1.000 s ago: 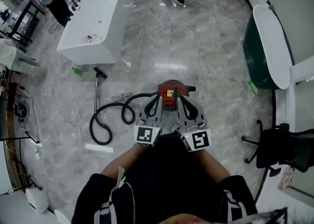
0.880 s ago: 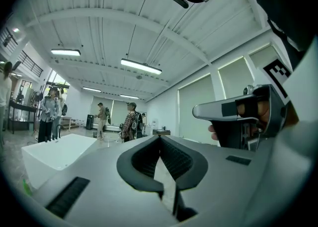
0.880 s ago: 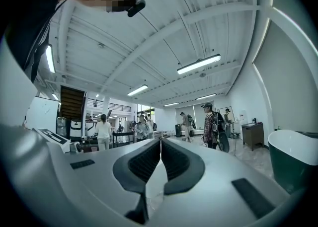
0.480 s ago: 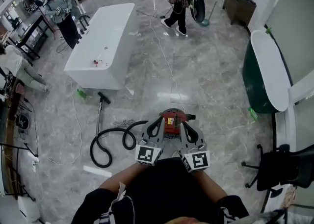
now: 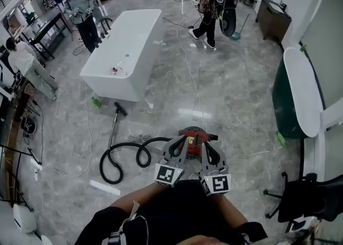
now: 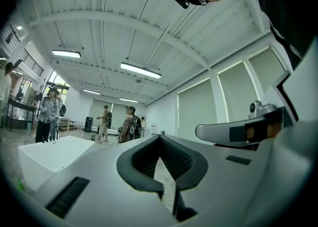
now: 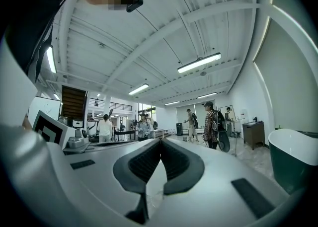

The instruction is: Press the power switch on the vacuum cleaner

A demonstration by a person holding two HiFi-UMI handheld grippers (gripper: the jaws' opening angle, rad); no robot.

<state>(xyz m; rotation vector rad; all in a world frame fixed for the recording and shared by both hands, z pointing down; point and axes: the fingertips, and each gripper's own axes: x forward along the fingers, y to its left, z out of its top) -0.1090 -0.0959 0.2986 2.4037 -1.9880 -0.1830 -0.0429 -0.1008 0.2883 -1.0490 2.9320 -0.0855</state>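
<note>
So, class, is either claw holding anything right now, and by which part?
Nothing is held: the left claw and the right claw are both shut, with nothing between the jaws.

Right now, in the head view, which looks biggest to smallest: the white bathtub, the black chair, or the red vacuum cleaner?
1. white bathtub
2. black chair
3. red vacuum cleaner, only partly showing
</note>
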